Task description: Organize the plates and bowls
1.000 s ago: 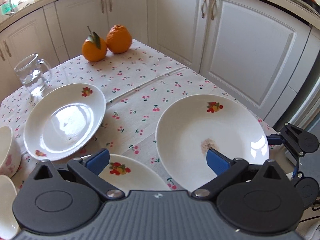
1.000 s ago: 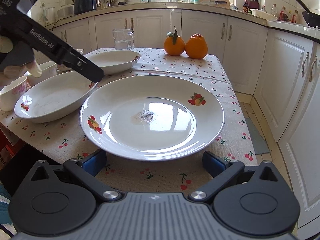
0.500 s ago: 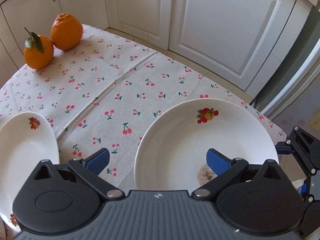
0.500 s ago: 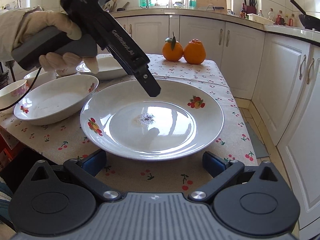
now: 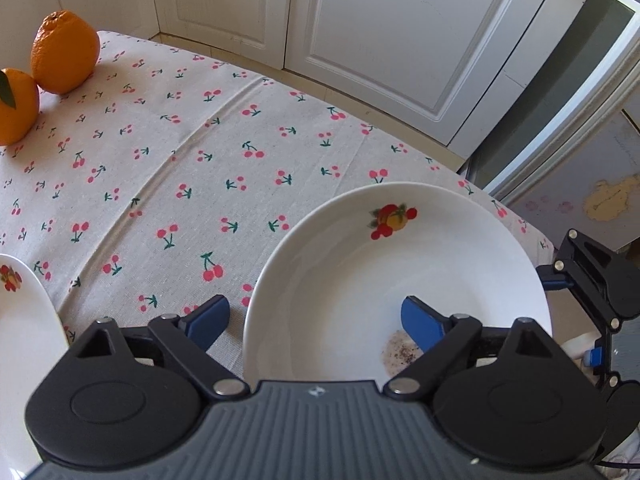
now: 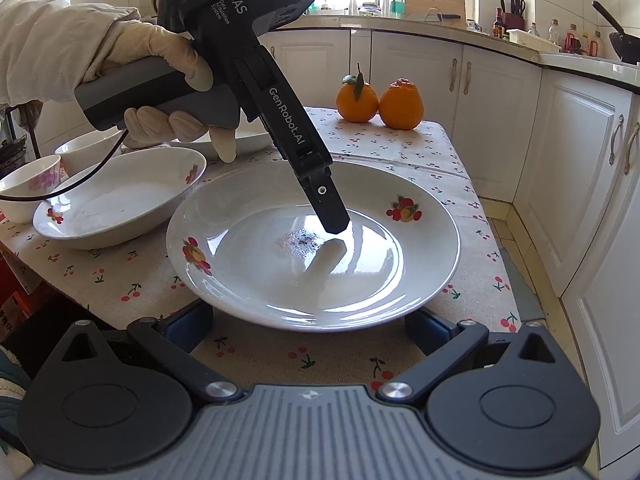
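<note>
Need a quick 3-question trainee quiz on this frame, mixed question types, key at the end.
1. True or false: the left gripper straddles the rim of the large white ceramic plate with fruit prints.
2. How many oranges are on the cherry-print tablecloth?
3. The dark speckled residue lies: A) at the plate's centre, B) on the tablecloth, C) in the small floral bowl.

Key: 1 true, fingers closing, not yet gripping; 2 two; 3 A.
</note>
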The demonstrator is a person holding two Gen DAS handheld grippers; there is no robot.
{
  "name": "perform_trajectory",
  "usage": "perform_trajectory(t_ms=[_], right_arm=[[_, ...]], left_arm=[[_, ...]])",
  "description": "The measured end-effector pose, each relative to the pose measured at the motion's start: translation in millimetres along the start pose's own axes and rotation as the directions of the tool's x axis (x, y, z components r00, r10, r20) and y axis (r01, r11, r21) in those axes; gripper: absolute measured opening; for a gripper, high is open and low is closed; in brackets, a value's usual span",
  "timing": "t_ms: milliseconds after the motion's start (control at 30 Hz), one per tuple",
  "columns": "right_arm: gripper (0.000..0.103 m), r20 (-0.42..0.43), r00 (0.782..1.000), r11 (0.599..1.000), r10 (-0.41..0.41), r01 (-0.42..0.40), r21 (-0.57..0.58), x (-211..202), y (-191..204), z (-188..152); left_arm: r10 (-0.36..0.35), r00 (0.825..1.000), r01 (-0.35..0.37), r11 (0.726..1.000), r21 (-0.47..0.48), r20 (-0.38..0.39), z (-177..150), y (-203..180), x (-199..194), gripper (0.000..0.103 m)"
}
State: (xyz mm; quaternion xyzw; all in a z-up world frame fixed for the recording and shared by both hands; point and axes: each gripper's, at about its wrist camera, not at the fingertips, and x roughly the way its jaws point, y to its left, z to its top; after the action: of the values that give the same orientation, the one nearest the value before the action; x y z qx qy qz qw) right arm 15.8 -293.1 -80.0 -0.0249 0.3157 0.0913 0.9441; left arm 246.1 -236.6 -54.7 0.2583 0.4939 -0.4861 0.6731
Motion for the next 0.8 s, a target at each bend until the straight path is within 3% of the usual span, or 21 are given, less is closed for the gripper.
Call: perform_trajectory(t_ms=[200,800], right_arm=[[0.103,-0.008,1.000,1.000,0.008,-0.008,-0.006,-0.2,-0.5,1.5],[0.102,-0.033,0.999,1.000,0.008,-0.008,-0.009,1.9,-1.3,8.1]], left_arm=[[-0.051,0.998,0.053,0.998,0.030,-0.035,4.2,-0.7,-4.1,0.073],[-0.087,0.995,0.088,0.996,0.022,-0.052,0.5,0.2,-8.5,0.070]])
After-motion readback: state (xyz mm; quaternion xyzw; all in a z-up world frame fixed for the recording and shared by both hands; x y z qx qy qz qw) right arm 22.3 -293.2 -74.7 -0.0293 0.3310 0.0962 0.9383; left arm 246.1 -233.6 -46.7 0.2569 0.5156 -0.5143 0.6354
